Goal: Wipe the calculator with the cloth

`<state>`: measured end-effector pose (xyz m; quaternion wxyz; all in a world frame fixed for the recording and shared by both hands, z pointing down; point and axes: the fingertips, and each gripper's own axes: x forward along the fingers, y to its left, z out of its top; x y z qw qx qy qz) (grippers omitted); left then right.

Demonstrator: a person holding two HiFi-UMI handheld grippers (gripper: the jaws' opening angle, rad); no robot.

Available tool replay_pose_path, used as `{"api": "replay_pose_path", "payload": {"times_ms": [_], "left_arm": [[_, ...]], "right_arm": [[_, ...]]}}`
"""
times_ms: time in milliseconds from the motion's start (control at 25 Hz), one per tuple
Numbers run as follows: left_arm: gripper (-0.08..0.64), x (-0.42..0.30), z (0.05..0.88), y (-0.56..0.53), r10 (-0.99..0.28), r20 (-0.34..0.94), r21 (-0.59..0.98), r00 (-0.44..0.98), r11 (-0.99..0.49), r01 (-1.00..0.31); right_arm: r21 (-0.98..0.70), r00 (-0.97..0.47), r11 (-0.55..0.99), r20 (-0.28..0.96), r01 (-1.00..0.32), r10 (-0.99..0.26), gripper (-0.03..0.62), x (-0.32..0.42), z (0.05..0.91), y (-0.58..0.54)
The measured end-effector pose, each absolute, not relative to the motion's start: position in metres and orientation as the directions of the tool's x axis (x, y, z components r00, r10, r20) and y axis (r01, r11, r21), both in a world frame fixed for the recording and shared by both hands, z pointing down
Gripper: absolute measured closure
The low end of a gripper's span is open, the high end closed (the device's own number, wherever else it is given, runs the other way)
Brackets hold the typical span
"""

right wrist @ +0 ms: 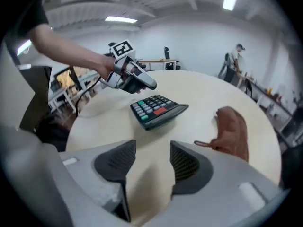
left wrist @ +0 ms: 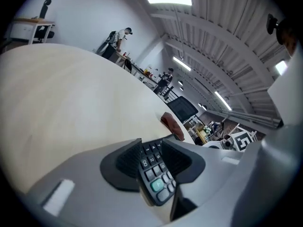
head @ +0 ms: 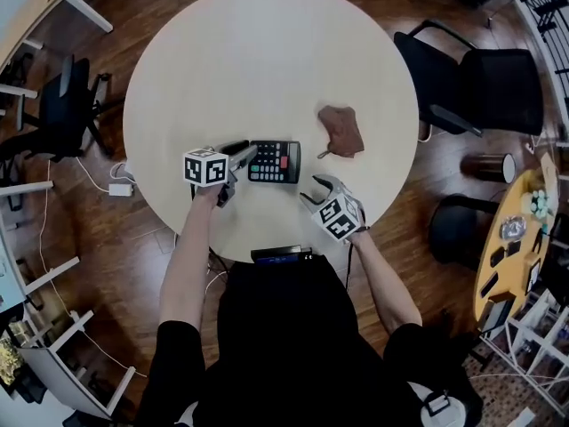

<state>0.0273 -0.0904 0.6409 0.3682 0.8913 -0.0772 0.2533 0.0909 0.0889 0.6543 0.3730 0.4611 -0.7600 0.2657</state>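
A black calculator (head: 274,161) lies flat on the round pale table (head: 267,52), near its front. My left gripper (head: 242,156) is at the calculator's left end. In the left gripper view the calculator (left wrist: 154,174) stands between the jaws of the left gripper (left wrist: 151,161); one pad lies against its back, and a slit shows on the key side. A brown cloth (head: 342,130) lies crumpled to the calculator's right, with nothing holding it. My right gripper (head: 318,188) hovers in front of the cloth (right wrist: 232,131). This right gripper (right wrist: 149,162) is open over bare tabletop.
Two black office chairs (head: 480,87) stand by the table's right side, and another (head: 62,105) at the left. A dark flat device (head: 281,254) rests at the table's near edge. A yellow side table (head: 520,238) with small items is at the far right.
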Motion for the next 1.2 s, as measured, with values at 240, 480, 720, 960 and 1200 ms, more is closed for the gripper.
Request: {"api": "replay_pose_path", "payload": {"times_ms": [240,480,720,960,1200], "left_arm": [[0.399,0.057,0.653,-0.101,0.081,0.573,0.521,0.815,-0.804,-0.287],[0.391,0.073,0.669,-0.084,0.154,0.649,0.469,0.745,-0.852,-0.233],[0.405,0.052,0.669,-0.070,0.181,0.642,0.530,0.745,-0.806,-0.262],[0.416,0.023,0.668,-0.048,0.177,0.618,0.580,0.766,-0.761,-0.291],[0.416,0.001,0.665,-0.034,0.142,0.589,0.627,0.796,-0.702,-0.339]], "right_arm": [[-0.504,-0.571,0.269,0.704,-0.821,-0.423,0.376,0.044,0.654,0.095],[-0.571,-0.568,0.145,0.690,-0.808,-0.449,0.377,0.042,0.660,0.074],[-0.571,-0.501,0.029,0.693,-0.820,-0.519,0.383,0.080,0.665,0.062],[-0.551,-0.462,0.022,0.677,-0.834,-0.573,0.383,0.112,0.665,0.022],[-0.544,-0.482,0.076,0.660,-0.836,-0.576,0.383,0.109,0.662,-0.016]]}}
